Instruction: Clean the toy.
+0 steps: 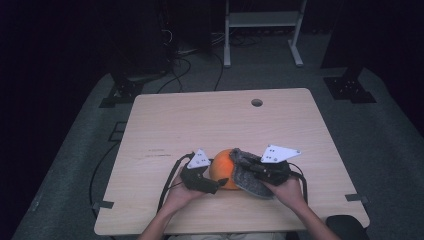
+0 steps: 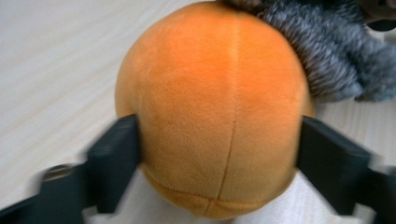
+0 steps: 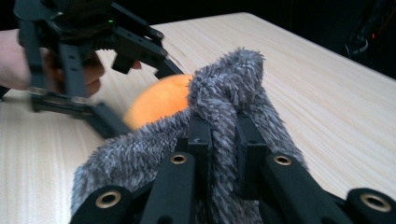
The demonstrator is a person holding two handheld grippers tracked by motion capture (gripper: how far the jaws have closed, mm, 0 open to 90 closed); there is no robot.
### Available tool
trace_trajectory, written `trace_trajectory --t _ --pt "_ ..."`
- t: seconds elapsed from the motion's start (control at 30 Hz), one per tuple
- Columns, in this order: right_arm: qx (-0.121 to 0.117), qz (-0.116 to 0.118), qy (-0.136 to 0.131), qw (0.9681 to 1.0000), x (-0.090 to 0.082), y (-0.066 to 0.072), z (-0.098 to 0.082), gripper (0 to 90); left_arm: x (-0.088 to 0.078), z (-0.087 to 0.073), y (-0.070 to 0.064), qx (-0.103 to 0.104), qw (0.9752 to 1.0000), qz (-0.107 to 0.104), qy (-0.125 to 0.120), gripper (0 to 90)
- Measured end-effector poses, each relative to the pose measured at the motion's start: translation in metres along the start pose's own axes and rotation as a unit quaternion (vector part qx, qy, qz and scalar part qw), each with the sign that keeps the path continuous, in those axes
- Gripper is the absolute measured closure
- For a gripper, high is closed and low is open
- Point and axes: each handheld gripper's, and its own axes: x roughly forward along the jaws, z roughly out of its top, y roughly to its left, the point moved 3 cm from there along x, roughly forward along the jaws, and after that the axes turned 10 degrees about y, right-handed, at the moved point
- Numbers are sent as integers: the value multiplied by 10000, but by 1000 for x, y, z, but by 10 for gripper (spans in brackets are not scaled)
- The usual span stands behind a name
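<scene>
An orange plush ball (image 1: 223, 169) sits near the front middle of the wooden table (image 1: 200, 120). A grey fuzzy fabric piece (image 1: 248, 177) drapes over its right side. My left gripper (image 1: 216, 184) reaches in from the left. In the left gripper view its two black jaws press on either flank of the orange plush ball (image 2: 215, 107), and the grey fuzzy fabric (image 2: 327, 60) lies at the upper right. My right gripper (image 3: 223, 135) is shut on a raised fold of the grey fuzzy fabric (image 3: 233, 88), with the orange plush ball (image 3: 156, 100) behind it.
A round cable hole (image 1: 256, 102) sits near the table's far edge. Behind the table stand a white metal frame (image 1: 262, 30) and dark stand bases, with cables on the floor. The person's forearms cross the table's front edge.
</scene>
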Motion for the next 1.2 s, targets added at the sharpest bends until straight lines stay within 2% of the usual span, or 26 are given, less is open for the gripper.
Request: trace_trajectory --t 0.07,0.17,0.2,0.23,0.37,0.43,0.5,0.57,0.63,0.7,0.83,0.9,0.97,1.03,1.1,1.13,1.2 --pt "-161 57 -91 9998 0 8 4 786 -3 4 -5 244 9995 205 -54 293" --pt "-300 327 -279 9986 -1 20 11 786 -5 10 -14 537 9976 428 -95 329" --pt "-380 277 -267 9985 -1 22 12 786 -6 11 -16 585 9971 473 -98 330" --pt "-402 227 -235 9987 -2 22 12 787 -8 11 -16 591 9972 436 -125 331" --pt "-147 39 -153 9998 -8 5 7 789 -9 12 -14 427 9983 306 -237 297" --pt "-81 6 -133 9999 -10 2 6 789 -8 13 -15 473 9980 358 -230 300" --pt "-185 37 -210 9996 -10 7 8 789 -7 15 -17 547 9974 417 -232 312" --pt "-301 259 -307 9987 -9 18 12 788 -7 16 -20 671 9963 496 -205 320" --pt "-512 207 -244 9982 -7 26 14 788 -7 16 -21 705 9960 520 -186 319" --pt "-428 164 -204 9987 -8 21 14 789 -7 15 -19 622 9968 460 -223 302" --pt "-168 -47 -107 9998 -11 5 7 790 -2 12 -9 150 9994 224 -205 142" --pt "-79 -55 -29 9999 -10 1 4 790 0 10 -5 19 9998 102 -155 128" --pt "-23 45 -101 9999 -10 2 5 790 -3 10 -7 175 9995 213 -184 233" --pt "-136 148 -174 9996 -11 11 11 790 -4 14 -13 381 9984 349 -247 298" --pt "-336 282 -201 9988 -8 23 17 789 -5 18 -24 719 9955 560 -260 323" --pt "-437 273 -164 9985 -6 28 18 789 -6 19 -26 832 9943 632 -214 329" --pt "-471 228 -136 9985 -7 27 18 790 -8 18 -27 825 9943 616 -287 333"
